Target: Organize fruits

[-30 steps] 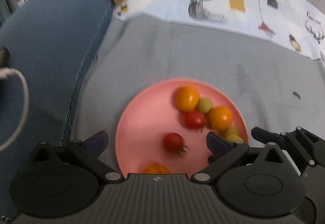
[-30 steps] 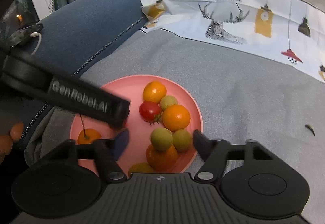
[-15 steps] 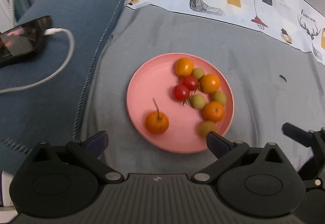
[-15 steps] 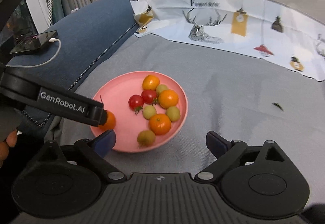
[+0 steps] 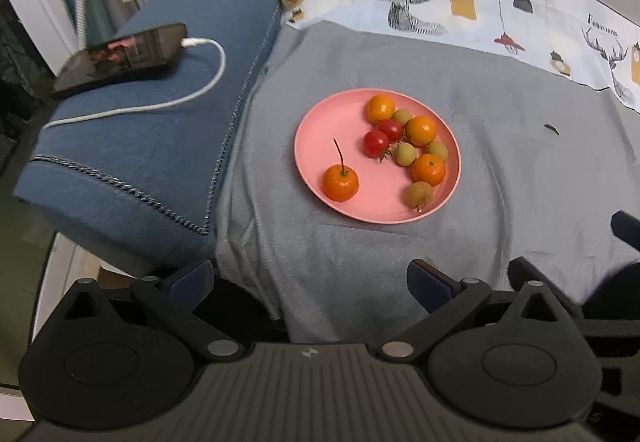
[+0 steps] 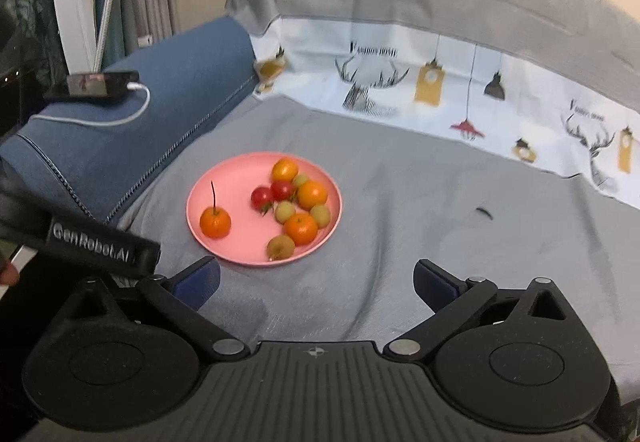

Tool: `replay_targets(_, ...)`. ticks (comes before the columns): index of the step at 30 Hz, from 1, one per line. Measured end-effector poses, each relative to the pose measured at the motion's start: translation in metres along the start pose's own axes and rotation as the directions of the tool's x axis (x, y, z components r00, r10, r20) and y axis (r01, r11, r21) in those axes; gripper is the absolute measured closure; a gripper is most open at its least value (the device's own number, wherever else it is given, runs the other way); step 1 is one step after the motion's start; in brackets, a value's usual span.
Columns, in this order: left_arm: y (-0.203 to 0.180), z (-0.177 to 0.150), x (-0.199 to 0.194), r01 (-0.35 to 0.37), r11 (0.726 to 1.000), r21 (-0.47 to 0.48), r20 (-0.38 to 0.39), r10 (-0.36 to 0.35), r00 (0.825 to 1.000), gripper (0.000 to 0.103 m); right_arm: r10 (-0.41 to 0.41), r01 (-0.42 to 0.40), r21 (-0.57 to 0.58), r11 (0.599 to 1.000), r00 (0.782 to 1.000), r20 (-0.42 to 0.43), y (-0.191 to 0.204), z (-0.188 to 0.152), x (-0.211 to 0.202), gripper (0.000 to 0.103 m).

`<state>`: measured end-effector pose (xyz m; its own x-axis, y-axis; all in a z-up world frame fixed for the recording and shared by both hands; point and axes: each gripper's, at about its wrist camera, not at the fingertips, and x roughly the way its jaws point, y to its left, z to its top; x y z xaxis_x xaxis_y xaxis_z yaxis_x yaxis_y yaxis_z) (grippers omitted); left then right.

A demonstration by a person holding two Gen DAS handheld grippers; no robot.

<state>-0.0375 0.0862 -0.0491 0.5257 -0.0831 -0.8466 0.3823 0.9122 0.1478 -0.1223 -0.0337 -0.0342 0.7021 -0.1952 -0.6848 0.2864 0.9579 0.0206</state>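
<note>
A pink plate (image 5: 320, 129) (image 6: 232, 177) lies on the grey sheet and holds several fruits. An orange with a long stem (image 5: 340, 182) (image 6: 215, 222) sits alone at its left. Other oranges (image 5: 428, 169), two red tomatoes (image 5: 376, 143) (image 6: 262, 197) and small green fruits (image 5: 405, 154) cluster at its right. My left gripper (image 5: 310, 282) is open and empty, well short of the plate. My right gripper (image 6: 316, 280) is open and empty, just short of the plate's near rim. The left gripper's body (image 6: 100, 244) shows at the left of the right wrist view.
A blue cushion (image 5: 152, 145) (image 6: 160, 101) lies to the left, with a phone (image 5: 120, 55) (image 6: 94, 83) and white cable on it. A patterned white cloth (image 5: 480, 13) runs along the back. A small dark scrap (image 5: 552, 129) lies right of the plate.
Both grippers have pulled back and up from the plate, which now looks smaller and farther. The stemmed orange lies on the plate's left side. Both grippers stay open.
</note>
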Motion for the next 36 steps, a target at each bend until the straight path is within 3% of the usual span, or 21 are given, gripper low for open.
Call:
replay_targets(4, -0.002, -0.01, -0.016, -0.029, 1.0, -0.004, 0.077, 0.029, 0.997, 0.0, -0.002, 0.002, 0.0, 1.0, 1.0, 0.028, 0.0, -0.004, -0.016, 0.001)
replay_targets(8, -0.003, -0.015, -0.027, -0.025, 1.0, -0.018, 0.096, 0.026, 0.995, 0.0, 0.0, 0.0, 0.002, 1.0, 0.999, 0.051, -0.002, -0.008, -0.029, 0.001)
replay_targets(17, 0.006, -0.023, -0.038, -0.011, 0.998, -0.066, 0.092, 0.017, 0.996, 0.0, -0.001, 0.001, 0.004, 1.0, 0.996, 0.091, -0.002, -0.012, -0.042, 0.001)
replay_targets(25, 0.001, -0.028, -0.037, -0.057, 0.998, -0.032, 0.091, 0.06, 0.994, 0.0, -0.013, 0.012, 0.007, 1.0, 0.995, 0.101, -0.003, -0.012, -0.044, 0.001)
replay_targets(36, 0.003, -0.027, -0.034, -0.045, 0.999, -0.03, 0.094, 0.047, 0.994, 0.0, -0.046, 0.047, -0.009, 0.999, 0.988, 0.149, -0.001, -0.011, -0.047, 0.001)
